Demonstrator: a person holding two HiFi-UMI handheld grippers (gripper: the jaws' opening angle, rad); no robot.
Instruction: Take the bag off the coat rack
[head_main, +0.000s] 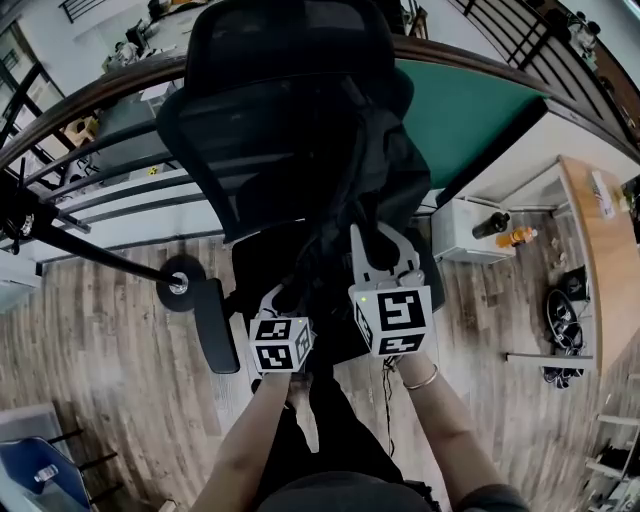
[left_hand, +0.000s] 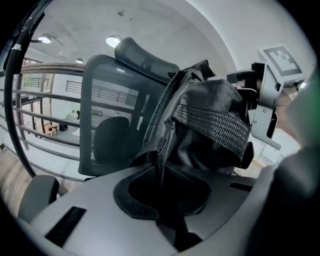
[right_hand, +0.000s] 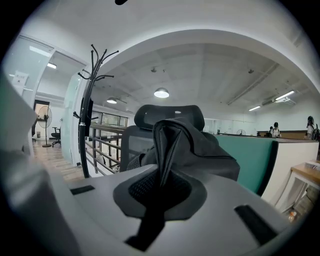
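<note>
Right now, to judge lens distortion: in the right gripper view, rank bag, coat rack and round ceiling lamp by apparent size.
1. black bag, inflated by nearness.
2. coat rack, tall, thin.
3. round ceiling lamp.

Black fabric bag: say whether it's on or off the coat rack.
Off. The left gripper and right gripper clamp the black fabric bag; the tall black coat rack stands apart, hooks bare.

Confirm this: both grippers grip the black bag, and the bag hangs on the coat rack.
No. The left gripper and right gripper grip the black bag, but it is off the coat rack, held before the chair; the right gripper view shows the rack apart at left.
</note>
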